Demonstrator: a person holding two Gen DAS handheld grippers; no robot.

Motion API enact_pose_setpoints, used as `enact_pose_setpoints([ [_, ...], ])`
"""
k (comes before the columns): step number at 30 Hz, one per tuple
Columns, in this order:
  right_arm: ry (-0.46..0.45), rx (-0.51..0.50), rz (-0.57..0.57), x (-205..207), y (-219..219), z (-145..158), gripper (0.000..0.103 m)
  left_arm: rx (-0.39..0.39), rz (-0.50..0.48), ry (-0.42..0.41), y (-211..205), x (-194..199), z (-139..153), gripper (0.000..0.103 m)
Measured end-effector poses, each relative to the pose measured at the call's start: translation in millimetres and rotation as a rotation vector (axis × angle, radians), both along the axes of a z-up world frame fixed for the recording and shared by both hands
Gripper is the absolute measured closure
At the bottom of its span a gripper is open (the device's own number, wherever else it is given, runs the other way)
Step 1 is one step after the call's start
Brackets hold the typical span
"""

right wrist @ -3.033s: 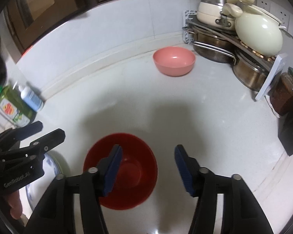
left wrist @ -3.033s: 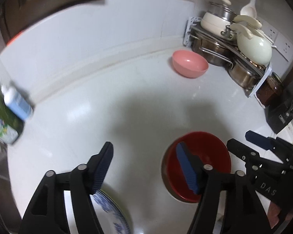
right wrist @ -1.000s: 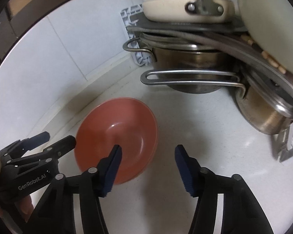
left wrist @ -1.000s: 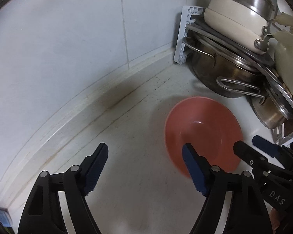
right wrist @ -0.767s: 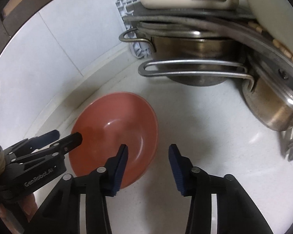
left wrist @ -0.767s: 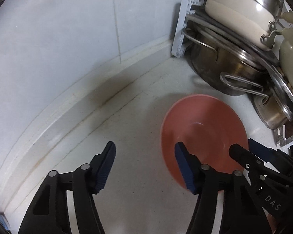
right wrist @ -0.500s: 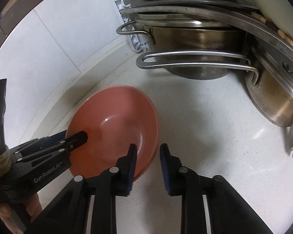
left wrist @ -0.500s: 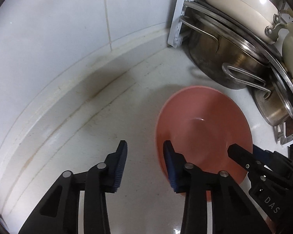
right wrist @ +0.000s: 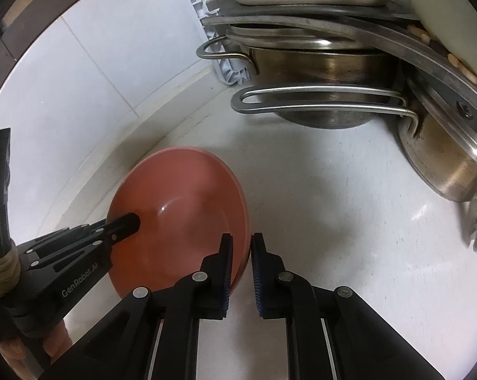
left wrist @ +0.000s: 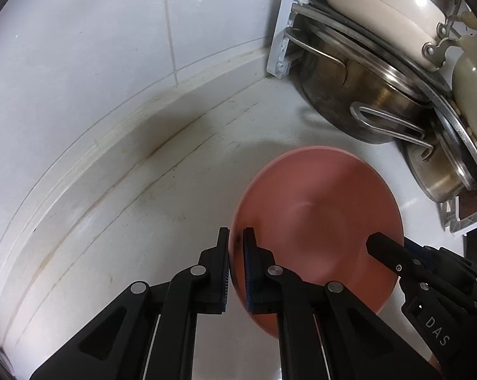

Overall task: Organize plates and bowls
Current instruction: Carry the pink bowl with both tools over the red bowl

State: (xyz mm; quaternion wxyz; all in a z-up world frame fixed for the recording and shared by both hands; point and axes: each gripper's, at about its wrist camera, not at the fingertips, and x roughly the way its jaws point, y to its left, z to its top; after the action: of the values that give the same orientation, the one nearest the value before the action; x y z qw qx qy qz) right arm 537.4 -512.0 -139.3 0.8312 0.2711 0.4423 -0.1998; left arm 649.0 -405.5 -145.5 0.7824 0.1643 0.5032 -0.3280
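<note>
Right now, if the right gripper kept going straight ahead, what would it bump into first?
Probably the steel pot under the rack. The right gripper is clamped on the pink bowl rim, with bare counter ahead; depth is hard to judge.

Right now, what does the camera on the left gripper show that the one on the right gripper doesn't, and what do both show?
Only the left wrist view shows the left gripper closed on the near-left rim of the round pink plastic bowl.

Only the right wrist view shows the right gripper closed on the bowl's opposite rim, plus the person's fingers wrapped around the left tool.

Both show the bowl, the white countertop, the white tiled wall and the stacked steel pots in the corner rack.
</note>
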Motion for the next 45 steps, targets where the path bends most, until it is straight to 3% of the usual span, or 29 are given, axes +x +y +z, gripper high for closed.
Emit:
enact_pose_setpoints([
  [15,-0.010,0.007,0.052,-48.8,33.1,58.3,0.089,-0.009,0.036,0.047,54.5,-48.9,53.3,0.093],
  [30,-0.059,-0.050,0.131,-117.3,95.0,104.2,0.089,-0.080,0.070,-0.018,122.7,-138.1,117.1,0.093],
  [45,-0.059,-0.083,0.166,-185.0,146.6,118.5,0.089,-0.115,0.077,-0.039,166.6,-212.2,130.3,0.091],
])
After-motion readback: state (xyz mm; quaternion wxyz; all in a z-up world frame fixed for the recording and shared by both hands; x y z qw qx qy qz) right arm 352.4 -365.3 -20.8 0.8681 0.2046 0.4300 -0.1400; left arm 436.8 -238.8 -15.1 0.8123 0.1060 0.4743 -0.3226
